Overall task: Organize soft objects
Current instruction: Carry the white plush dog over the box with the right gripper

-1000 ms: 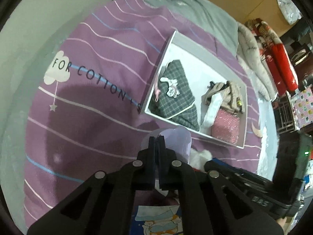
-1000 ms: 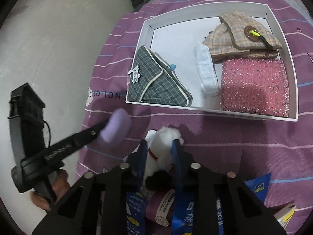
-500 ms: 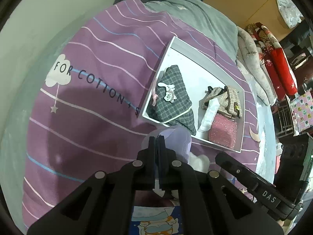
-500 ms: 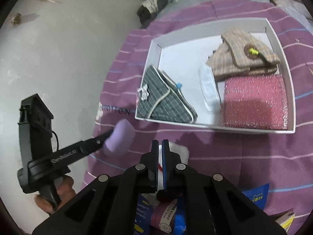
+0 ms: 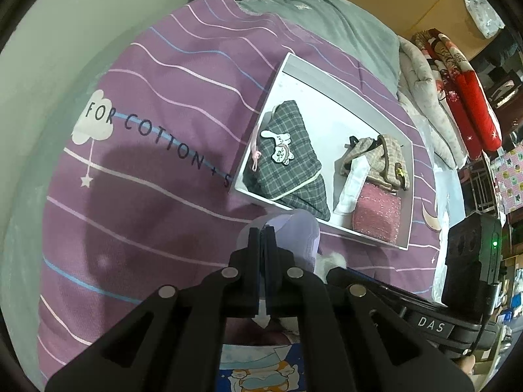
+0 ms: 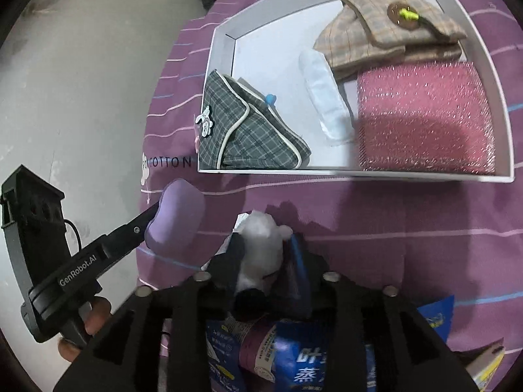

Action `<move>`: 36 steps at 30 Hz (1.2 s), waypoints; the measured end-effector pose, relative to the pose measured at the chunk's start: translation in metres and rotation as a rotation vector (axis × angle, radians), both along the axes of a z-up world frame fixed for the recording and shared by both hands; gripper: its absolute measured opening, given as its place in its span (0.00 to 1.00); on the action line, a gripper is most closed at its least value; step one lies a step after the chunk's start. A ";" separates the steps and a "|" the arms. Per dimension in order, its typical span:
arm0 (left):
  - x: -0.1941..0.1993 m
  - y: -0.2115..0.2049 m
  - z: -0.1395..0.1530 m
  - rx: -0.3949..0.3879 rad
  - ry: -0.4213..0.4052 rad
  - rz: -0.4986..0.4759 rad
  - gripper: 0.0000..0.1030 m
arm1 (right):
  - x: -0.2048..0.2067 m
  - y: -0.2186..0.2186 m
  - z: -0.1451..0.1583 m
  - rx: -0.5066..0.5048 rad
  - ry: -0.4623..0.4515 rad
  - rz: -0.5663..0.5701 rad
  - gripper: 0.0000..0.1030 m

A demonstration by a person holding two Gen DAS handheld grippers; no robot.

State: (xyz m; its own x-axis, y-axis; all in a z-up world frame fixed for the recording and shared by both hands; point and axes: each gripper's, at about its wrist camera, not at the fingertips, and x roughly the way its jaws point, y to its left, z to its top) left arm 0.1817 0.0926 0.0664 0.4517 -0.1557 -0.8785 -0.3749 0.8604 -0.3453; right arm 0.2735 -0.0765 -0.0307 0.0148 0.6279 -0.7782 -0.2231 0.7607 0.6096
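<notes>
My left gripper (image 5: 263, 238) is shut on a soft lilac pad (image 5: 295, 233), held above the purple striped bedspread just in front of the white tray (image 5: 340, 121); it also shows in the right wrist view (image 6: 178, 217). My right gripper (image 6: 263, 248) is shut on a white plush toy (image 6: 263, 245) with a dark end, held near the tray's front edge (image 6: 359, 173). The tray holds a grey plaid pouch (image 6: 248, 134), a beige plaid pouch (image 6: 389, 29), a pink glittery pad (image 6: 421, 121) and a white packet (image 6: 327, 94).
Blue printed packets (image 6: 294, 356) lie under my right gripper. A grey blanket (image 5: 327, 23) and rolled red and white bedding (image 5: 457, 98) lie beyond the tray. The bedspread (image 5: 147, 170) ends at a pale wall (image 6: 81, 81) on the left.
The right gripper closed on the white plush toy, lifted it and moved closer to the tray. The left gripper, still holding the lilac pad, drew slightly back from the tray.
</notes>
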 end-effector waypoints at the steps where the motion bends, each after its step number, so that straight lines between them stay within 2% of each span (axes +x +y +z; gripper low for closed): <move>1: 0.000 0.000 0.000 -0.001 -0.001 0.003 0.03 | 0.000 0.001 -0.001 0.004 0.005 0.010 0.35; 6: 0.000 0.000 0.000 0.000 -0.009 0.002 0.03 | -0.005 0.011 -0.006 0.010 0.020 0.072 0.35; 8: 0.000 0.000 0.001 0.001 -0.015 -0.003 0.03 | -0.006 0.015 -0.005 0.010 -0.008 0.063 0.28; 11: 0.000 0.001 0.004 -0.008 -0.040 -0.008 0.03 | -0.008 0.013 0.002 0.033 -0.046 0.048 0.25; 17: -0.001 -0.002 0.012 -0.004 -0.091 -0.005 0.03 | -0.005 -0.009 0.024 0.107 -0.131 -0.052 0.25; 23: 0.006 -0.012 0.014 0.011 -0.133 -0.013 0.03 | 0.003 -0.037 0.033 0.129 -0.145 -0.179 0.25; 27: 0.011 -0.021 0.015 0.023 -0.157 -0.020 0.03 | 0.005 -0.055 0.041 0.165 -0.193 -0.272 0.25; 31: 0.015 -0.029 0.016 0.056 -0.199 -0.015 0.03 | 0.005 -0.070 0.047 0.146 -0.246 -0.354 0.25; 36: 0.022 -0.037 0.015 0.021 -0.247 -0.024 0.03 | 0.009 -0.077 0.051 0.083 -0.323 -0.426 0.25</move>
State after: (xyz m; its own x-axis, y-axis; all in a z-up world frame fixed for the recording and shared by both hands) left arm 0.2037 0.0555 0.0813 0.6495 -0.1517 -0.7450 -0.2610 0.8759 -0.4059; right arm 0.2821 -0.1537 0.0202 0.5122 0.5734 -0.6394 -0.0916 0.7767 0.6232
